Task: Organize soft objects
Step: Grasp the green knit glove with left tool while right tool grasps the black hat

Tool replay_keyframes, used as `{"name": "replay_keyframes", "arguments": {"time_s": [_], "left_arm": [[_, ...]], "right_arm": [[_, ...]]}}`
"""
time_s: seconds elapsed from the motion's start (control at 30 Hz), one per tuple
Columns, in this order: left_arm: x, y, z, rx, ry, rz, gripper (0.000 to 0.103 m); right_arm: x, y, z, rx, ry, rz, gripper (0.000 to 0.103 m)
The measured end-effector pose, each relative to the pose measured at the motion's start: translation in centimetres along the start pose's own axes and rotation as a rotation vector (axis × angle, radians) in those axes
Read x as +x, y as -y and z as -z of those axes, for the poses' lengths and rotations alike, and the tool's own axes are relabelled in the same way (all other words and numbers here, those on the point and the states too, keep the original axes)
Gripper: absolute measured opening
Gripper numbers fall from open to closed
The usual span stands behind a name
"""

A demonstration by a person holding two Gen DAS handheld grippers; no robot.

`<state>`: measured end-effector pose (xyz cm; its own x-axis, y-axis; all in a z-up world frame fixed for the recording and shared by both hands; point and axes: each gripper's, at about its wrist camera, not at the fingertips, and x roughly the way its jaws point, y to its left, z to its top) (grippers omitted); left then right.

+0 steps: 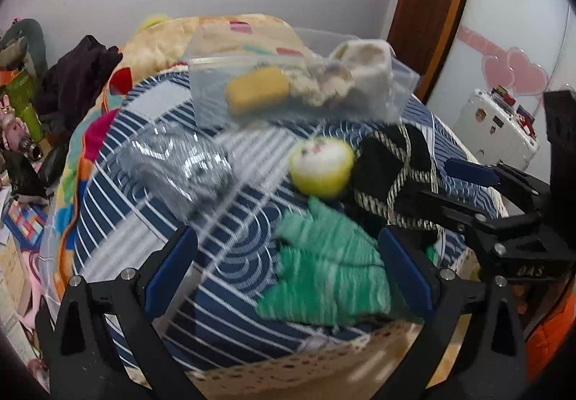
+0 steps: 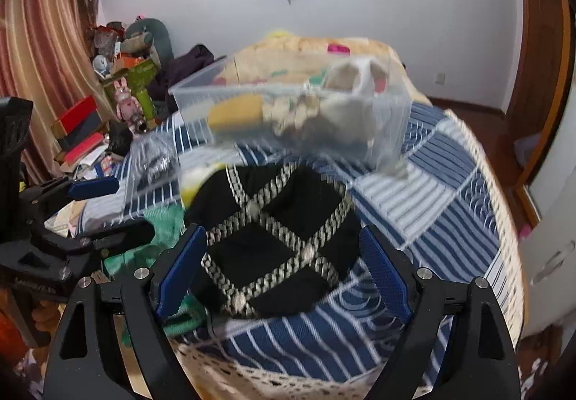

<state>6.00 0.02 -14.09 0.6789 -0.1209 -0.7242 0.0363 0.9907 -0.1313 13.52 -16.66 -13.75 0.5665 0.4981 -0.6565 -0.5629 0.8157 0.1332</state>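
A green knitted cloth (image 1: 324,270) lies on the blue striped bed cover (image 1: 223,256) between my left gripper's (image 1: 288,270) open fingers, toward the right one. A black cloth with a pale lattice pattern (image 2: 277,241) lies between my right gripper's (image 2: 284,267) open fingers; it also shows in the left wrist view (image 1: 392,169). A round yellow-rimmed soft item (image 1: 322,164) sits beside it. A clear plastic bin (image 1: 288,90) farther back holds a yellow sponge-like block (image 1: 257,92) and pale soft items (image 1: 363,65). Both views are motion-blurred.
A crumpled clear plastic bag (image 1: 176,162) lies left of the yellow item. A beige patterned blanket (image 1: 230,36) is behind the bin. Clutter and boxes (image 2: 108,105) fill the left side. A white case (image 1: 496,126) stands at the right. The bed's lace edge (image 2: 288,375) is near me.
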Motion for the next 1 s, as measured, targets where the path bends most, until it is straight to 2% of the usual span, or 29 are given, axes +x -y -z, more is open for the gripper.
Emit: {"name": "replay_keyframes", "arguments": {"time_s": [0.2,0.23,0.27,0.3,0.37,0.4,0.43,0.47,0.5,0.53,0.7,1.0], "left_arm": [[0.4,1.0,1.9,0.039,0.008,-0.012,0.101],[0.3,1.0,2.0,0.041,0.013,-0.012,0.099],[0.3,1.0,2.0,0.041,0.016,-0.004,0.09],[0.2,1.0,2.0,0.043,0.016,0.012,0.08],[0.2,1.2,2.0,0.045,0.024,0.03,0.071],[0.1,1.3,2.0,0.046,0.027,0.041,0.062],[0.2,1.4,2.0,0.049,0.024,0.053,0.06],[0.1,1.7,2.1,0.058,0.024,0.051,0.055],[0.0,1.9,2.1,0.061,0.028,0.058,0.047],[0.0,2.0,2.1,0.061,0.026,0.066,0.046],[-0.7,1.8,1.9,0.041,0.039,0.094,0.035],[-4.3,1.2,-0.4,0.037,0.161,0.075,0.033]], "right_arm": [[1.5,0.2,1.9,0.04,-0.071,-0.015,0.085],[1.3,0.1,2.0,0.029,-0.059,-0.012,0.085],[1.2,0.0,2.1,0.023,-0.057,-0.013,0.083],[0.9,0.1,2.2,0.02,-0.055,-0.021,0.075],[0.7,0.1,2.2,0.023,-0.048,-0.026,0.063],[0.6,0.2,2.2,0.025,-0.044,-0.028,0.049],[0.5,0.4,2.1,0.032,-0.043,-0.035,0.039],[0.5,0.6,2.1,0.04,-0.043,-0.044,0.036],[0.5,0.8,2.2,0.054,-0.041,-0.056,0.029],[0.4,1.0,2.2,0.066,-0.039,-0.073,0.024],[-0.3,1.1,2.6,0.085,-0.018,-0.09,0.015],[-3.3,0.4,0.9,0.055,0.085,-0.064,0.013]]}}
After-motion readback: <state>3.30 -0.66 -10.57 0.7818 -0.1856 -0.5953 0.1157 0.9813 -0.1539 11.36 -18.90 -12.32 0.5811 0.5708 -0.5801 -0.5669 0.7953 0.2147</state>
